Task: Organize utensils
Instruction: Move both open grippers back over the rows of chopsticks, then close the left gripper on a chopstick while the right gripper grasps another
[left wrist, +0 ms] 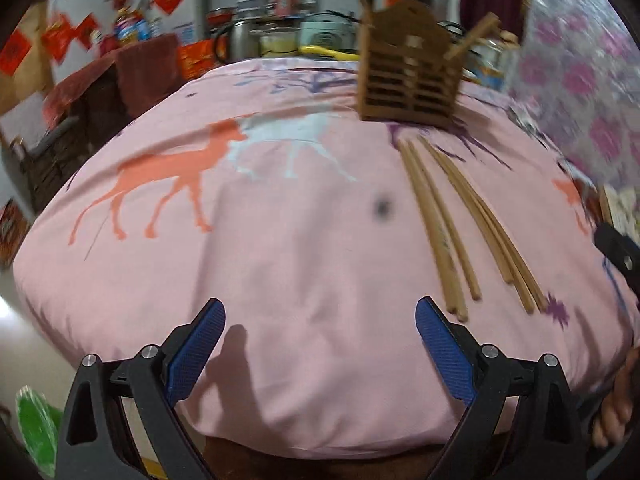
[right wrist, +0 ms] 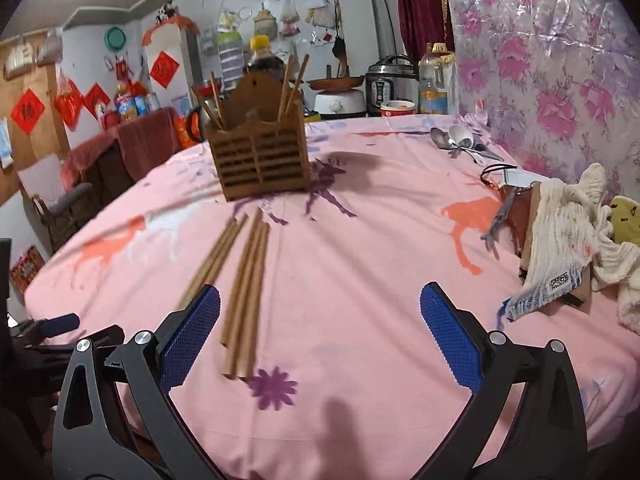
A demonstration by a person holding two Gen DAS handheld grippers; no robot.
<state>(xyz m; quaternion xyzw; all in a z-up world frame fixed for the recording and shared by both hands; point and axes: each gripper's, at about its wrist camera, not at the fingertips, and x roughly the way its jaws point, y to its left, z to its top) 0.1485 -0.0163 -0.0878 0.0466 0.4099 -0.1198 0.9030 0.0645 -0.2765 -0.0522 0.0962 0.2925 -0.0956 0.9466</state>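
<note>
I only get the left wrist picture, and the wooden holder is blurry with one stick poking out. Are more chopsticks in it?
Observer: Yes. In the right wrist view the wooden holder has chopsticks standing in both its left and right compartments.
Operator: Any other utensils on the table?
Observer: Spoons, one metal and one white, lie at the far right near the flowered wall covering.
Operator: What's on the right side of the table?
Observer: A cream knitted cloth draped over a brown box-like object, beside the loose chopsticks' side of the pink tablecloth.
</note>
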